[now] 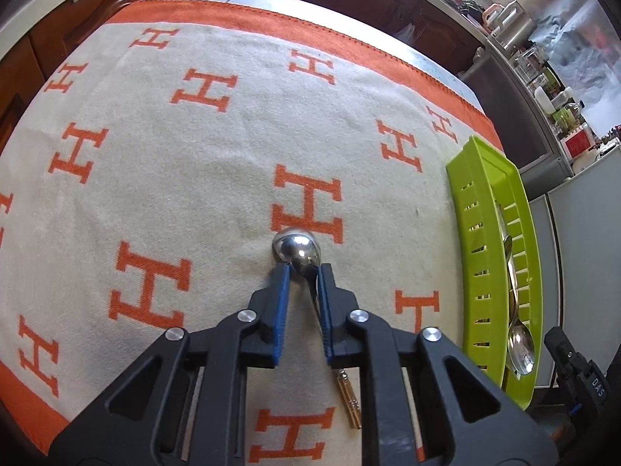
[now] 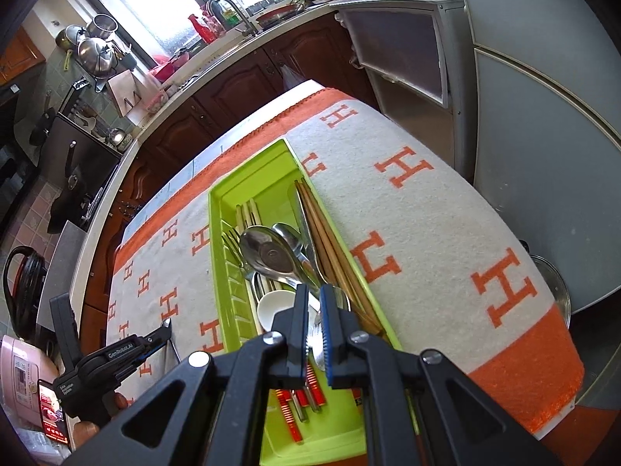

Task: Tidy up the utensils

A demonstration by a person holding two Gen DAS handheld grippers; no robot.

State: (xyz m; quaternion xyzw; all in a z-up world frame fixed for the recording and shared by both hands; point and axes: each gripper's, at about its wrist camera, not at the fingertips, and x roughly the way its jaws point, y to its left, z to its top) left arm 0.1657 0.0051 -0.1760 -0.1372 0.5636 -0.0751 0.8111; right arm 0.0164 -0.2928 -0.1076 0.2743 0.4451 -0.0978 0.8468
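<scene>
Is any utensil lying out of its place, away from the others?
Yes. One metal spoon lies alone on the H-patterned cloth, outside the green tray that holds the other cutlery. The left gripper is closed around its neck. Nothing looks spilled or damaged.

bright window point(image 2: 170, 4) daylight, sharp frames, strong fisheye bending at edges

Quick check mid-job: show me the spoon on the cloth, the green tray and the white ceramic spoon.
spoon point(image 1: 297, 252): left wrist view, on its shiny bowl.
green tray point(image 1: 471, 194): left wrist view, on its slotted side wall.
white ceramic spoon point(image 2: 271, 306): right wrist view, on its bowl.
</scene>
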